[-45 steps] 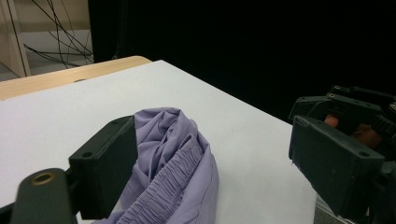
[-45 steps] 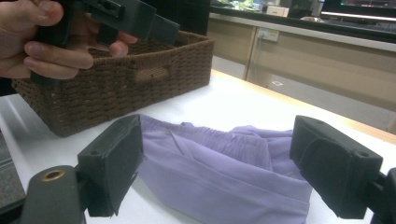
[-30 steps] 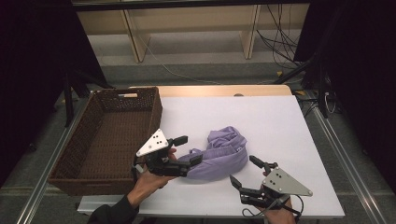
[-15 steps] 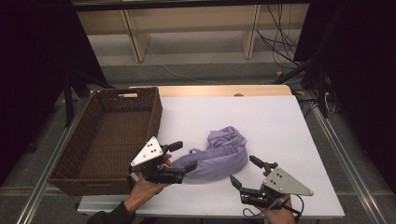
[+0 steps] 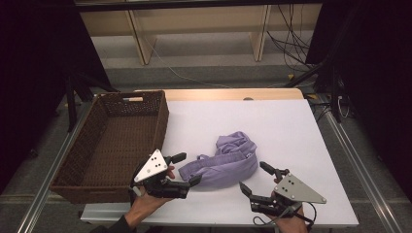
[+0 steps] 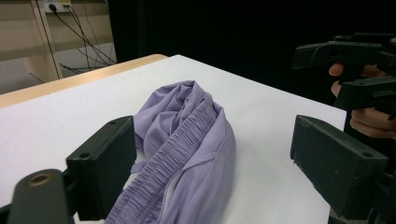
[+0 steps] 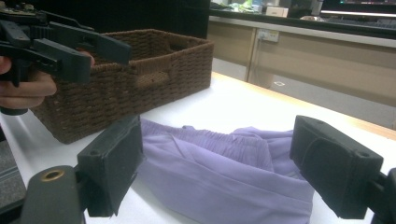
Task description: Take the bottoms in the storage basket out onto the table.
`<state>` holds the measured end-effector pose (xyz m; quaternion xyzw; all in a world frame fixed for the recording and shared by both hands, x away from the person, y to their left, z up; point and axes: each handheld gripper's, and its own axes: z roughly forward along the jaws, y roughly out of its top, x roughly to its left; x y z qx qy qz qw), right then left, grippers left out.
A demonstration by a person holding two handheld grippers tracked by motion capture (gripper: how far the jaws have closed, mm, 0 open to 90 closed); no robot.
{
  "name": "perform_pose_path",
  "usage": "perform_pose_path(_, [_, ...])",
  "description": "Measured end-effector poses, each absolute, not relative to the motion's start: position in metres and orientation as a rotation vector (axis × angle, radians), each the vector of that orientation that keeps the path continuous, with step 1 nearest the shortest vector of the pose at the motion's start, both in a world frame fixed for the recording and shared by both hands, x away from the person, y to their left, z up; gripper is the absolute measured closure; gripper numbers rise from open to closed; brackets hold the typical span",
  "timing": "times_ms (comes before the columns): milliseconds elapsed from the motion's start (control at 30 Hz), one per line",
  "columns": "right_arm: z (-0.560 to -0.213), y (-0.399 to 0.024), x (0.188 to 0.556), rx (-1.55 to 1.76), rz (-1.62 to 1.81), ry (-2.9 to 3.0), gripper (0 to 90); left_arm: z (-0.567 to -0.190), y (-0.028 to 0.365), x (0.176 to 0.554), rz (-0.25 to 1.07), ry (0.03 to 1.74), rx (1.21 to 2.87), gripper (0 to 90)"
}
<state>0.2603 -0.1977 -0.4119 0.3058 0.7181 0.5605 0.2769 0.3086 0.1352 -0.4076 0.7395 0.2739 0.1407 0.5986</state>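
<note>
A crumpled lilac garment (image 5: 228, 160) with an elastic waistband lies on the white table (image 5: 291, 126), near its front. My left gripper (image 5: 187, 168) is at the garment's left end, its jaws open and a little short of the fabric. In the left gripper view the garment (image 6: 187, 149) lies ahead between the open jaws of the left gripper (image 6: 215, 140), untouched. My right gripper (image 5: 252, 175) rests open at the garment's front right. In the right gripper view the open right gripper (image 7: 217, 154) faces the garment (image 7: 224, 163) with nothing in it.
A brown wicker basket (image 5: 163, 116) stands on the table's left side, and its side wall (image 7: 140, 74) shows behind the garment in the right gripper view. A wooden strip (image 5: 233, 93) runs along the table's far edge. Cables trail over the floor behind it.
My left gripper has drawn back toward the front left, away from the garment's end, and has sunk a little. The right gripper and the garment have stayed where they were.
</note>
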Motion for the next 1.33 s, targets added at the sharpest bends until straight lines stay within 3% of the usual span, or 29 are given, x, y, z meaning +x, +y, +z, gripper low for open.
perform_pose_path(467, [-0.4122,-0.1975,0.2603,0.815,1.505,1.925,17.1,-0.4118,0.1401,0.3009,0.369,0.635,1.692,0.8])
perform_pose_path(1333, [-0.4128,-0.1974,0.2606,0.818,1.503,1.930,16.9,-0.4096,0.1416,0.3004,0.410,0.639,1.654,0.5])
